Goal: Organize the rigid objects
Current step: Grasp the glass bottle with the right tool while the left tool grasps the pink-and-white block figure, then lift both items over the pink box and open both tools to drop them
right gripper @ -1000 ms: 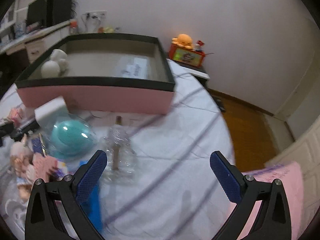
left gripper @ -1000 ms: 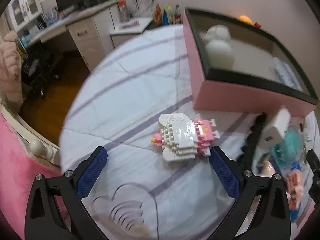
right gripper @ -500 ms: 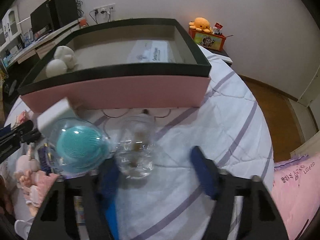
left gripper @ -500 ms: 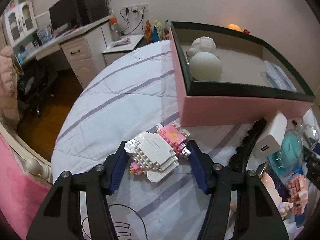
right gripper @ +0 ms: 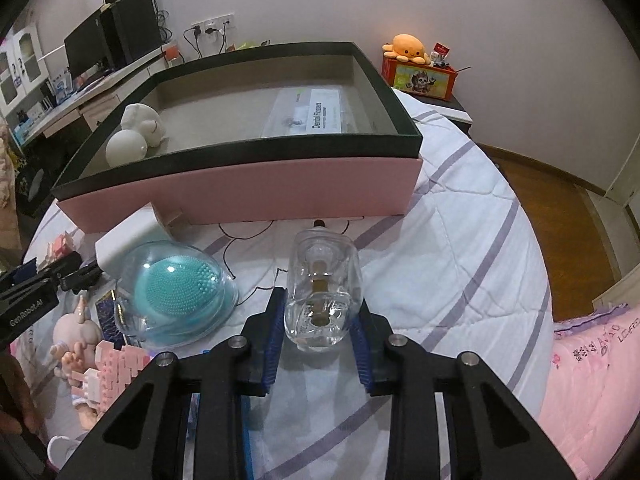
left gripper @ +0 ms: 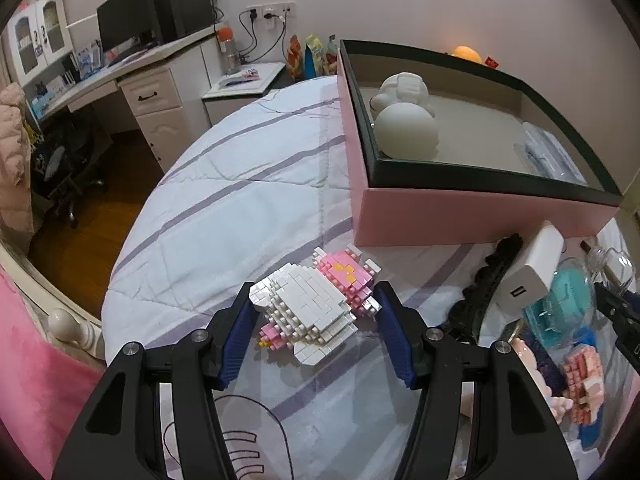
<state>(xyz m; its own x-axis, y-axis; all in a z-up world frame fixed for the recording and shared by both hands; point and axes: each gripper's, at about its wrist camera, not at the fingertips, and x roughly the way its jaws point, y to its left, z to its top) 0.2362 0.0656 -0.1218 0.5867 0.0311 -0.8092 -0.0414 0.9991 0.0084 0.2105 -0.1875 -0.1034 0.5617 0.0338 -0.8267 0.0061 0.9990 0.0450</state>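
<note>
My left gripper [left gripper: 316,324] is shut on a white and pink brick-built figure [left gripper: 316,308] and holds it just above the bedspread. My right gripper [right gripper: 320,320] is shut on a clear glass bottle [right gripper: 322,284] with a gold stem inside. The pink box with a black rim [left gripper: 472,212] stands just beyond both; it also shows in the right wrist view [right gripper: 248,188]. Inside it lie two white round figures [left gripper: 404,128] and a flat clear packet [right gripper: 312,112].
A white USB charger [left gripper: 528,272], a teal brush under a clear dome [right gripper: 180,292], a black comb [left gripper: 488,280], a small doll [right gripper: 76,336] and a pink brick piece [right gripper: 116,364] lie between the grippers. A desk [left gripper: 132,80] stands at the left, a nightstand with toys [right gripper: 420,76] at the right.
Both grippers have closed from wide open: the left onto the brick figure, the right onto the glass bottle. Both have moved nearer to the box.
</note>
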